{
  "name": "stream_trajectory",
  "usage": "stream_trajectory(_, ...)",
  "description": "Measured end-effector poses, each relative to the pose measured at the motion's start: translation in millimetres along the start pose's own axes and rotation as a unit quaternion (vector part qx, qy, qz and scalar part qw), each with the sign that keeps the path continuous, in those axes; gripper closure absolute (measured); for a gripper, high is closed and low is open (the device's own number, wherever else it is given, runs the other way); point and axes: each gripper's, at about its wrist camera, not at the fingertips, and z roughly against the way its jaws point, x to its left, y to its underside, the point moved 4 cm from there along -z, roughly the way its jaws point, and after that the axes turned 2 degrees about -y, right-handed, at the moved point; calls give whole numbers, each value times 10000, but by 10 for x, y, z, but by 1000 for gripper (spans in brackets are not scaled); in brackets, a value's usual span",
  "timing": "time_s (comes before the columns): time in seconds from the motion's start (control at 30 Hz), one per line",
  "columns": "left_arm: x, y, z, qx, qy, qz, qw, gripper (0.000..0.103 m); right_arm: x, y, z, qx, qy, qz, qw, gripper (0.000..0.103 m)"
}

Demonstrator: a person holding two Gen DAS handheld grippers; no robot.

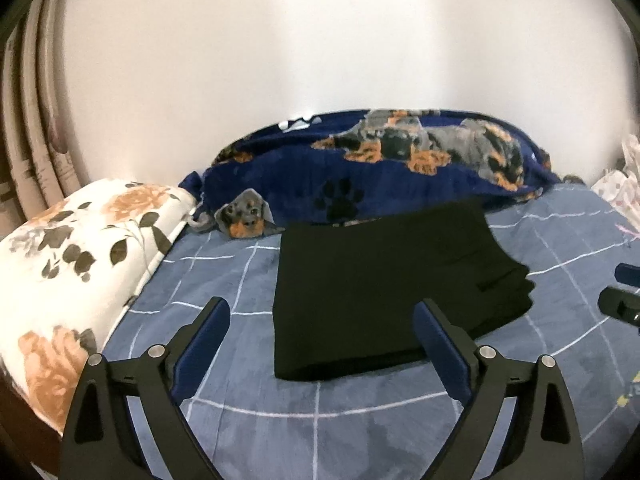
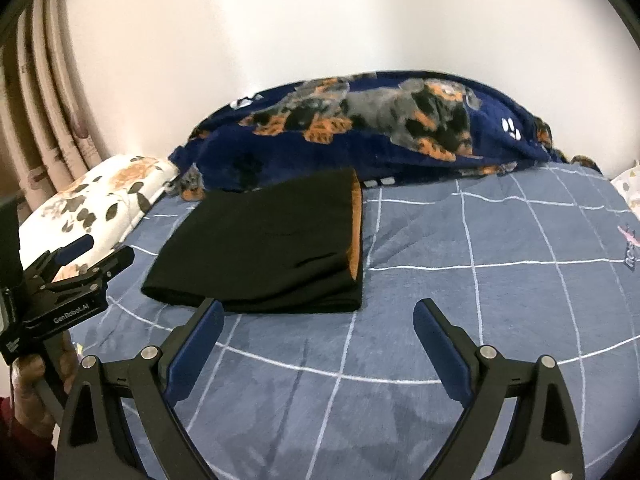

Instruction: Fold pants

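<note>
Since the pants [image 1: 384,288] lie as a compact folded stack on the bed [image 1: 248,412], near the blanket [image 1: 360,160], with the left gripper [image 1: 322,340] and right gripper [image 2: 318,340] both spread empty, folding looks finished.

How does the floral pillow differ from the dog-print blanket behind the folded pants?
The floral pillow is white with orange flowers; the dog-print blanket is navy with dogs and paw prints. The pillow sits by the curtain on the left; the blanket is heaped along the wall, against the folded pants' far edge. Both rest on the blue checked bedsheet.
</note>
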Motion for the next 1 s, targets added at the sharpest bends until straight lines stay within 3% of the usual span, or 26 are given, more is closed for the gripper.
stream_trajectory(0.17, 95, -158, 407, -389, -207, 94, 9990, 0, 214, 2, 299, -189, 42, 316, 9993, 9)
stream_trajectory(0.27, 225, -290, 688, -670, -165, 262, 9973, 0, 327, -8, 504, -358, -14, 459, 9983, 9)
stream_trajectory(0.4, 347, -442, 1074, -1101, -491, 323, 9922, 0, 432, -22, 733, -563, -68, 589, 9966, 8)
stream_trajectory(0.6, 283, -531, 1426, -1249, 40, 445, 9912, 0, 499, -13, 970, -739, -99, 672, 9950, 8)
stream_trajectory(0.63, 120, -487, 1623, -1250, 91, 471, 9910, 0, 498, -14, 1003, -764, -101, 658, 9949, 8)
stream_trajectory(0.73, 283, -539, 1543, -1183, 318, 529, 9910, 0, 492, -25, 1077, -828, -95, 632, 9945, 8)
stream_trajectory(0.9, -394, -396, 2081, -1280, 270, 516, 9901, 0, 508, -40, 1161, -911, -98, 646, 9937, 8)
stream_trajectory(1.0, -466, -314, 2140, -1319, -6, 464, 9902, 0, 527, -47, 1158, -918, -107, 693, 9933, 8)
